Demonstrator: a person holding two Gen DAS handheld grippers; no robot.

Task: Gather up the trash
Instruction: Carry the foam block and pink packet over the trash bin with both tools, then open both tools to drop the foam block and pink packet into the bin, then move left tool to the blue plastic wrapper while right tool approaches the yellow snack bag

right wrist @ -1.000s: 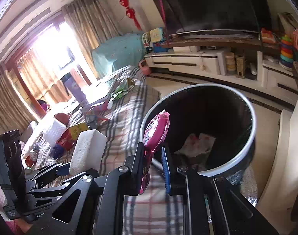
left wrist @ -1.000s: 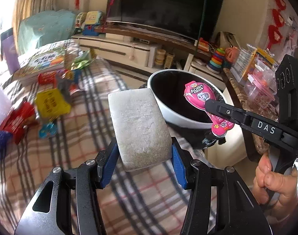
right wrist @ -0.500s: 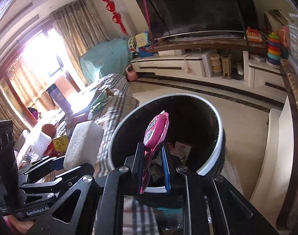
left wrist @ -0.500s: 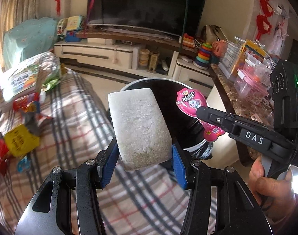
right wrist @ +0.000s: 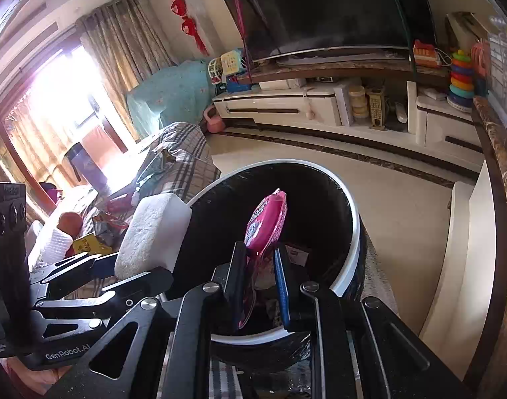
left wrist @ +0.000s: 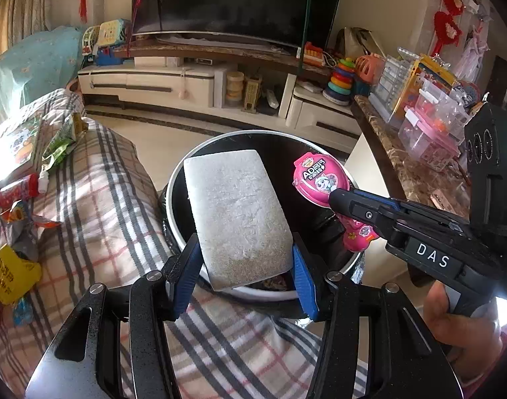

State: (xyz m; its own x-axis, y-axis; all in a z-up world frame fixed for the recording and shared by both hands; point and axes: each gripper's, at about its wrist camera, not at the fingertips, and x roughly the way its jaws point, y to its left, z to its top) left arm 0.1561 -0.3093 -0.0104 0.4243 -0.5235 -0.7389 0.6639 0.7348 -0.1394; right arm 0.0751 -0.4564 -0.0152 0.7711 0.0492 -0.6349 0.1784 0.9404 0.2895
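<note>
My left gripper [left wrist: 243, 266] is shut on a white foam block [left wrist: 237, 212] and holds it over the near rim of a round black bin with a white rim [left wrist: 200, 153]. My right gripper [right wrist: 258, 266] is shut on a pink toy blister pack [right wrist: 265, 222] and holds it above the bin's opening [right wrist: 353, 219]. The pink pack [left wrist: 320, 174] and the right gripper also show in the left wrist view. The foam block [right wrist: 153, 229] shows in the right wrist view, at the bin's left edge. Some trash lies at the bin's bottom [right wrist: 296, 254].
A plaid-covered table [left wrist: 97, 206] to the left bears several wrappers, among them a yellow packet [left wrist: 10, 274] and a green one [left wrist: 62, 139]. A TV cabinet [left wrist: 193, 83] stands behind. A marble counter with plastic boxes [left wrist: 429, 133] is on the right.
Both grippers have moved forward with their loads, from beside the bin to over it. The bin now sits closer and lower in both views.
</note>
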